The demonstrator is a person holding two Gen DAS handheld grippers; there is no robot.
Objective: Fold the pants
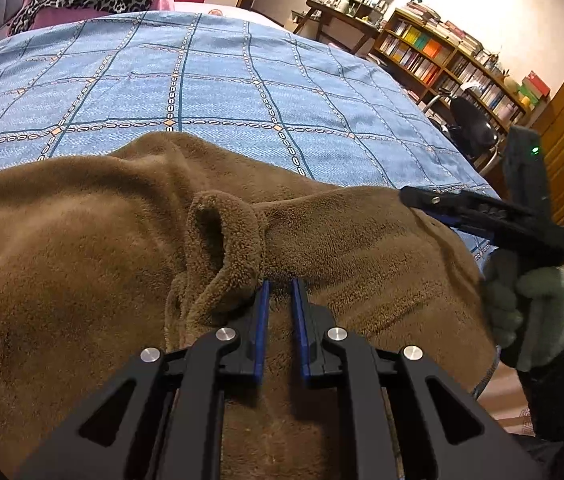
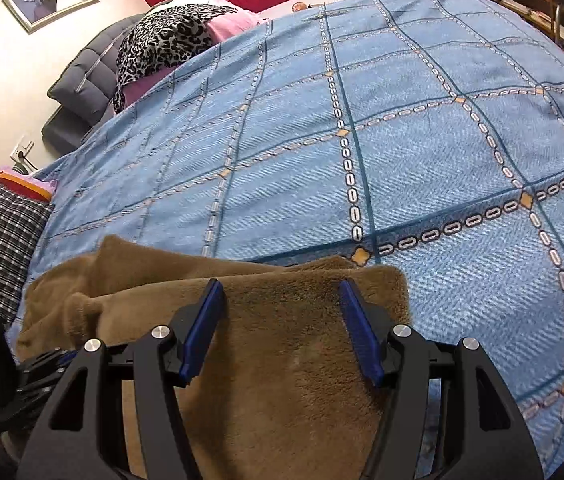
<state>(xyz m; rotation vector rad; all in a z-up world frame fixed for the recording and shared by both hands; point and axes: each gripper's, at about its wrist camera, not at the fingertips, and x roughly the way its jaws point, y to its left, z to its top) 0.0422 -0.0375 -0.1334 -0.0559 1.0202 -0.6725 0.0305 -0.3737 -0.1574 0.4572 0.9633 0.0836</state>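
- Pants [image 1: 82, 248], brown and fleecy, lie spread across the near edge of the bed [image 1: 210, 80], on its blue checked cover; one bunched, rolled-up bit of fabric stands up near the middle of the cloth.
- Left gripper [image 1: 280, 284]: its blue-padded fingers [image 1: 262, 300] stand nearly closed with a narrow gap, low over the fleece just beside that bunched fold. No cloth can be seen pinched between them, though the fold touches the outer side of the left finger.
- Right gripper [image 2: 280, 284]: its fingers [image 2: 355, 308] are spread wide, resting over or just above the far corner of the pants, with fabric visible between them but not clamped. In the left wrist view the same tool appears at the cloth's right edge, held in a gloved hand [image 1: 529, 308].
- Step in hand, as a judgement: positioning both tools for a grasp before a fold; no tidy fold is yet made.
- Next move likely calls for closing the right fingers on the edge and the left taking a firm pinch, then lifting both together so the thick fleece carries over evenly rather than bunching.
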